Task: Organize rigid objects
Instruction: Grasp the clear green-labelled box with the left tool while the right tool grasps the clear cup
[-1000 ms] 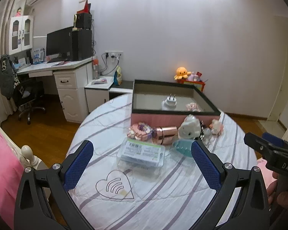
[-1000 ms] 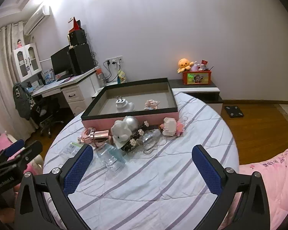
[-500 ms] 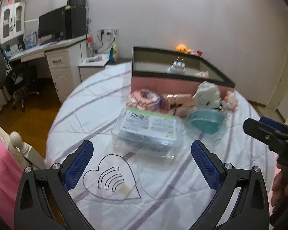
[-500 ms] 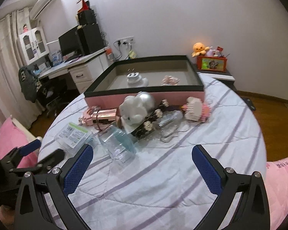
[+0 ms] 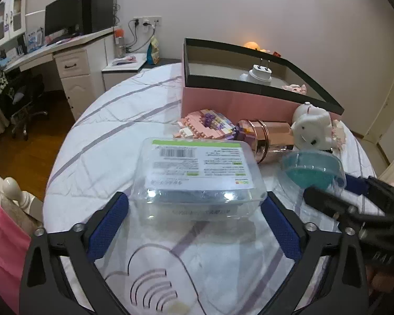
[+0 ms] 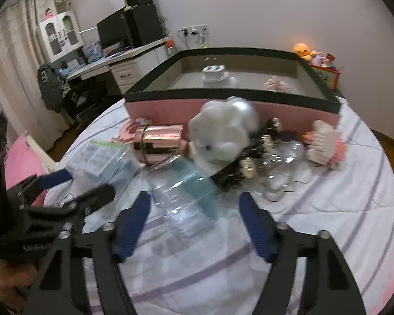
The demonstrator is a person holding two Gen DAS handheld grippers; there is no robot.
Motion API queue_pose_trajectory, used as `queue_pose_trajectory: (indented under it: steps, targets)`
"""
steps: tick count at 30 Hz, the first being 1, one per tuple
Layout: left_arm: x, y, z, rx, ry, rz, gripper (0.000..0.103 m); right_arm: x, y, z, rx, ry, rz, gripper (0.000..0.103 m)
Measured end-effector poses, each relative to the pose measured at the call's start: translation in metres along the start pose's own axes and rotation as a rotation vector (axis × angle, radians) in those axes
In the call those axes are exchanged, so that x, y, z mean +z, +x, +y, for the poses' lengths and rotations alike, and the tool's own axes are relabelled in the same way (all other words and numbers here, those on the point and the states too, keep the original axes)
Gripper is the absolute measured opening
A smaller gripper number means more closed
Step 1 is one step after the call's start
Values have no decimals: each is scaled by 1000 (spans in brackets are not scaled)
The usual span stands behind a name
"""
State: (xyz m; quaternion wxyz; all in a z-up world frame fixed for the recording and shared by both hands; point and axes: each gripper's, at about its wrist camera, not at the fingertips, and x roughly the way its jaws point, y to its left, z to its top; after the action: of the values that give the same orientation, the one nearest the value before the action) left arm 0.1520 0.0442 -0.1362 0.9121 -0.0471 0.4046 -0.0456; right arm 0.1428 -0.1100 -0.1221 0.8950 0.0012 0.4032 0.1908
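The left claw (image 5: 194,220) is closing around a clear labelled box (image 5: 199,176), pads not yet pressing. The right claw (image 6: 194,223) is closing around a clear bottle (image 6: 186,197), not yet touching.

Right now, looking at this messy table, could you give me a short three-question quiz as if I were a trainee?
1. True or false: the pink box already holds a white plug.
2. What lies between the fingers of the left hand-held gripper: A) clear labelled box, B) white toy, C) rose-gold tube?
3. What colour is inside the clear cup that the right hand-held gripper is closing around?

Key: 1 true; 2 A; 3 teal.
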Motion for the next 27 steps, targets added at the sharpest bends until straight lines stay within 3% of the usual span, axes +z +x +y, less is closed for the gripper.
queue_pose_trajectory:
  steps: [2,6,12,20,27]
  targets:
    - [2,4,-2,-10,3,7,94,-2,4,5,18,-9,6,52]
    - [-1,-1,4,-59,-23,-18,94,-6,1,0,41,18,-7,49]
    - [-10,-15,9,-48,-36,-58,94,-14,-17,-13,83,63,-32,44]
    - [-18,-42,8,-46,-18,-98,94,-15,-39,-16,106,72,-69,41]
    - [-21,-42,6,-49,-12,-92,94,-12,-21,-21,91,102,-40,42]
